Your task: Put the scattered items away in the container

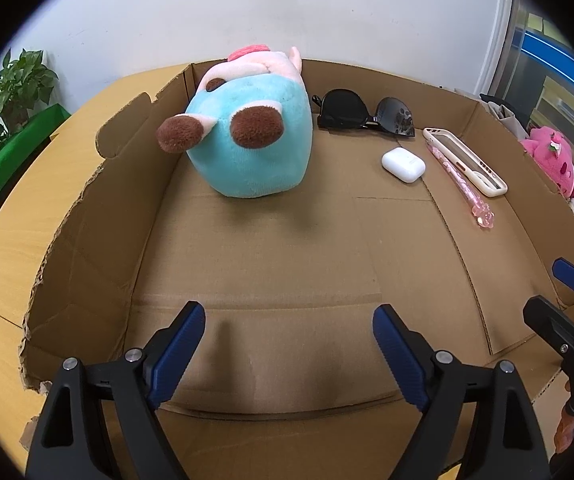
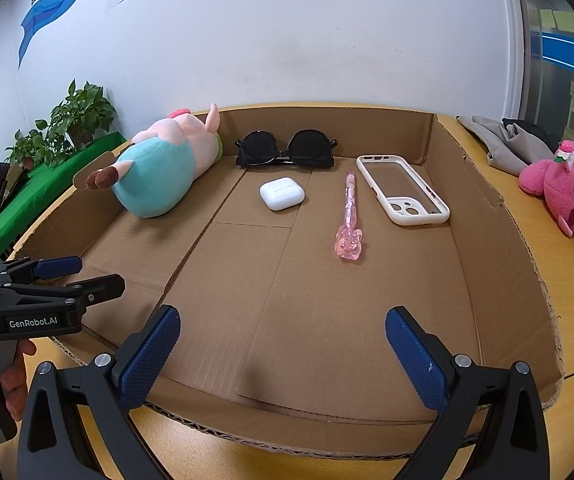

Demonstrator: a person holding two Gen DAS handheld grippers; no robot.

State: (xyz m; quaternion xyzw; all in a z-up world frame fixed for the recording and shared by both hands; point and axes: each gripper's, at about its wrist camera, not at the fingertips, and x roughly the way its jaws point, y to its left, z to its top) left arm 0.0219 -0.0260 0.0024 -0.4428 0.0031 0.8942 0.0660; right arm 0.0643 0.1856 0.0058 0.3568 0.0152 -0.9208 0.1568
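Observation:
A shallow cardboard box (image 1: 87, 240) (image 2: 487, 240) lies on a wooden table. Inside it, along the far side, are a teal and pink plush (image 1: 247, 152) (image 2: 155, 176), black sunglasses (image 1: 363, 114) (image 2: 285, 150), a white earbud case (image 1: 403, 164) (image 2: 282, 193), a pink pen (image 1: 461, 184) (image 2: 349, 216) and a white phone case (image 1: 463, 160) (image 2: 407, 210). A pink plush (image 1: 555, 160) (image 2: 567, 192) lies outside the box, on the table to the right. My left gripper (image 1: 287, 320) (image 2: 87, 276) hovers open over the near left of the box. My right gripper (image 2: 283, 320) (image 1: 545, 286) stands open beside it, with nothing between its fingers.
A potted plant (image 1: 15, 92) (image 2: 75, 120) on a green surface stands off the table's left side. Grey cloth (image 2: 503, 140) lies on the table behind the pink plush. A white wall backs the table. The near half of the box floor is bare cardboard.

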